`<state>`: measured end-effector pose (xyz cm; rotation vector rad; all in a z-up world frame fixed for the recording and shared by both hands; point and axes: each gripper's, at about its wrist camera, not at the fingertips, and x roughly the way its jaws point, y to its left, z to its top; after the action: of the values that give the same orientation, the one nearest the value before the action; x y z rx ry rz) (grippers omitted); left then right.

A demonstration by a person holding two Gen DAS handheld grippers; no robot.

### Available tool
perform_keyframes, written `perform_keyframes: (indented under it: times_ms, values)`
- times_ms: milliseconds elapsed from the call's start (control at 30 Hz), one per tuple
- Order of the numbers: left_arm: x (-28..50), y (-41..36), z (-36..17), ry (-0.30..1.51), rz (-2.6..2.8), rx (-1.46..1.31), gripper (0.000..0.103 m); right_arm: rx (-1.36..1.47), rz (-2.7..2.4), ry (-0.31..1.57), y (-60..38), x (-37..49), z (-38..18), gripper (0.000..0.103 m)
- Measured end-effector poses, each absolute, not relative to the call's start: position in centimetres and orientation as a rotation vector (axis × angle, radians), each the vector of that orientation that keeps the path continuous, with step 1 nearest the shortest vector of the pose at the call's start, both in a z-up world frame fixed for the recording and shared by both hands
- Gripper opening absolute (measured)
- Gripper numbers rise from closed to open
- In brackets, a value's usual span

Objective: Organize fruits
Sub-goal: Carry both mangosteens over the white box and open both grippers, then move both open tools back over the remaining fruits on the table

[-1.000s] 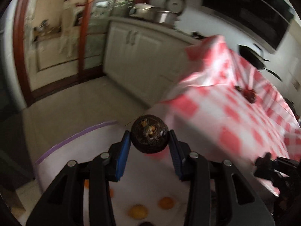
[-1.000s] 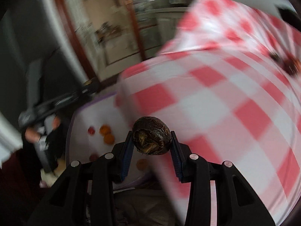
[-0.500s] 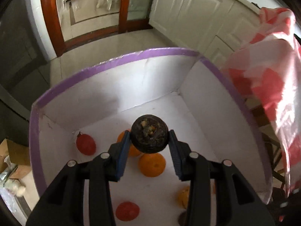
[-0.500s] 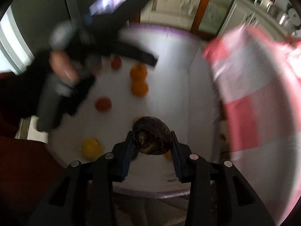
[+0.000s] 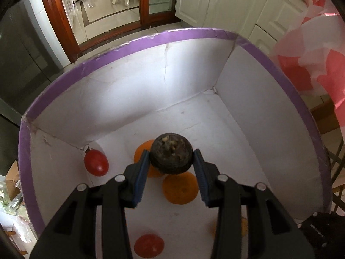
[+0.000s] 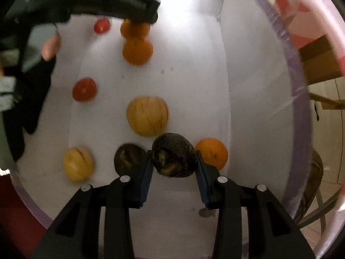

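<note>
My left gripper (image 5: 171, 164) is shut on a dark brown round fruit (image 5: 171, 153) and holds it inside a white box with a purple rim (image 5: 129, 43). Below it lie two oranges (image 5: 180, 187) and two red tomatoes (image 5: 96, 161). My right gripper (image 6: 174, 164) is shut on another dark brown fruit (image 6: 173, 155) over the same box (image 6: 299, 116). Under it lie a dark fruit (image 6: 128, 158), two yellow fruits (image 6: 146, 115), an orange (image 6: 212, 152) and a tomato (image 6: 84, 89). The left gripper shows in the right wrist view (image 6: 138, 2) at the top.
The red-and-white checked tablecloth (image 5: 319, 49) hangs to the right of the box. White cabinets (image 5: 226, 2) and a wooden door frame (image 5: 58, 15) stand behind. A wooden chair (image 6: 319, 69) is beside the box on the right.
Both grippers have swung from the table to over the box and lowered into it, each still holding its dark fruit. The box's fruits now look larger and closer.
</note>
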<state>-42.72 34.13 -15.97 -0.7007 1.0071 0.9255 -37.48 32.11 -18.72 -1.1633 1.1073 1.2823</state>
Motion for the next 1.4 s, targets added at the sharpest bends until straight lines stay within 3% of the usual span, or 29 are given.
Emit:
perform_keyframes:
  times_ms: [33, 67, 167, 267, 500, 567, 633, 733, 900, 1000, 1100, 1267, 1400]
  values:
    - [-42.8, 34.2, -16.0, 1.008, 0.926, -0.706, 0.050, -1.161, 1.286, 1.104, 32.0, -37.4, -18.6, 0.040]
    - [-42.8, 34.3, -16.1, 1.006, 0.928, -0.709, 0.061, -1.159, 1.290, 1.095, 31.9, -37.4, -18.3, 0.051]
    - [-42.8, 34.1, -15.3, 0.948, 0.915, -0.738, 0.083, -1.170, 1.329, 1.021, 31.3, -38.2, -17.2, 0.069]
    - [-43.3, 34.4, -14.3, 0.860, 0.878, -0.785, 0.095, -1.176, 1.353, 0.900, 30.6, -39.0, -15.4, 0.074]
    - [-45.6, 35.5, -9.0, 0.654, 0.958, -0.843, 0.095, -0.903, 1.533, 0.615, 26.9, -39.5, -5.0, 0.075]
    - [-45.8, 35.2, -6.2, 0.571, 1.003, -0.813, 0.095, -0.797, 1.560, 0.533, 25.8, -39.6, -1.9, 0.081]
    - [-45.2, 34.4, -2.5, 0.477, 1.023, -0.748, 0.096, -0.657, 1.552, 0.421, 23.2, -38.4, 2.3, 0.087]
    - [-42.4, 31.8, 2.9, 0.372, 0.995, -0.583, 0.101, -0.460, 1.470, 0.315, 19.5, -35.2, 6.8, 0.087]
    - [-34.1, 24.4, 9.4, 0.303, 0.816, -0.252, 0.102, -0.205, 1.218, 0.222, 12.7, -28.5, 10.6, 0.087]
    - [-28.2, 20.7, 10.9, 0.342, 0.689, -0.162, 0.102, -0.120, 1.059, 0.241, 9.3, -24.3, 10.7, 0.087]
    - [-21.3, 17.6, 11.1, 0.426, 0.587, -0.111, 0.102, -0.029, 0.917, 0.383, 5.7, -18.4, 10.0, 0.087]
    - [-9.9, 12.6, 8.2, 0.624, 0.456, 0.005, 0.102, 0.088, 0.761, 0.498, 1.3, -13.2, 7.1, 0.087]
    - [-4.0, 11.7, 5.5, 0.714, 0.388, -0.059, 0.102, 0.160, 0.687, 0.601, -1.3, -9.5, 4.9, 0.087]
